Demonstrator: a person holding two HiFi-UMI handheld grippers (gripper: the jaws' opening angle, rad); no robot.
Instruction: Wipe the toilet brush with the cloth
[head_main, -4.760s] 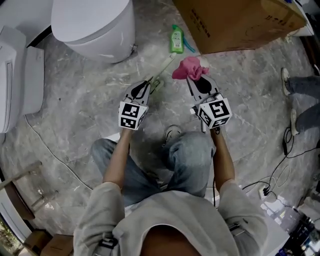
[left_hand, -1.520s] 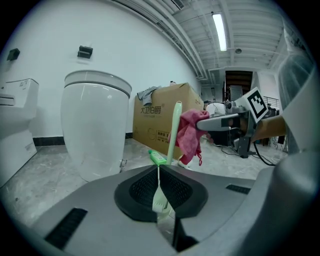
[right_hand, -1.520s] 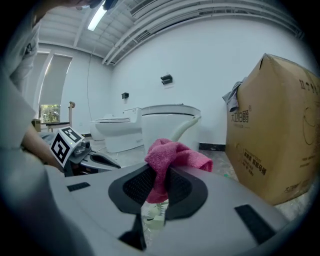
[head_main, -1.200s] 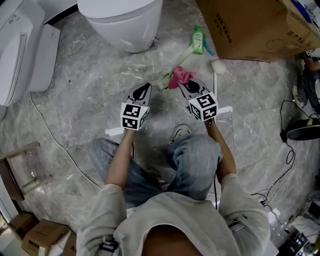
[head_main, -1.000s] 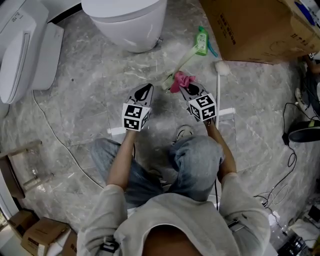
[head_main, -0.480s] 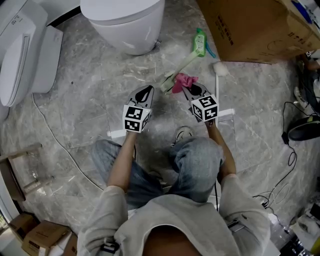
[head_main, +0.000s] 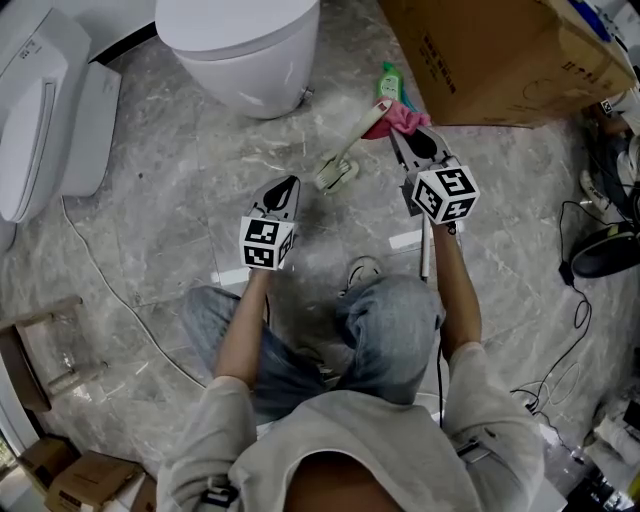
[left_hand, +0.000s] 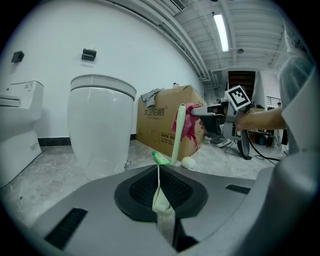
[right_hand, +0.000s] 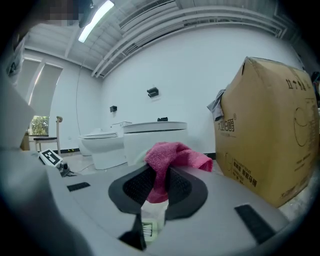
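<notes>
Right gripper (head_main: 408, 138), upper right of centre in the head view: its jaws are clamped on the pink cloth (head_main: 405, 116), which touches the top of the toilet brush (head_main: 352, 143). Left gripper (head_main: 286, 187), at centre: its jaws are pinched together, apparently on the brush's thin lower end. Hold that end steady and draw your cloth down the handle, wrapping rather than dabbing.

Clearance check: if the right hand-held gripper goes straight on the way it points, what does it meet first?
Likely the toilet brush handle, which its pink cloth seems to touch; beyond that, the toilet. Depth unclear.
</notes>
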